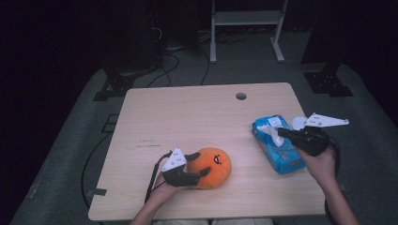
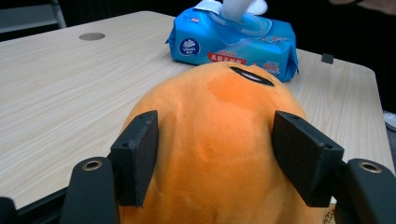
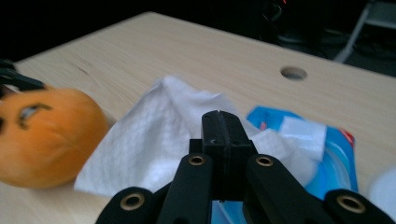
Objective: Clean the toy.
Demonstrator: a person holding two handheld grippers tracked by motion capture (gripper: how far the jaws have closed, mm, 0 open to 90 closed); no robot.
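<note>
Grippers both engaged. Left gripper (image 1: 195, 168) clamps the orange plush (image 1: 213, 168) from its left side, pads (image 2: 137, 156) pressed into the fabric; plush sits on the table (image 1: 187, 117) near the front edge, left of centre. Right gripper (image 1: 281, 132) has its jaws fully together, pinching a white wipe (image 3: 154, 135) that stands up out of the blue pack (image 1: 277, 145). Pack lies at the right side of the table, well apart from the plush. Wipe's lower part remains in the pack opening.
</note>
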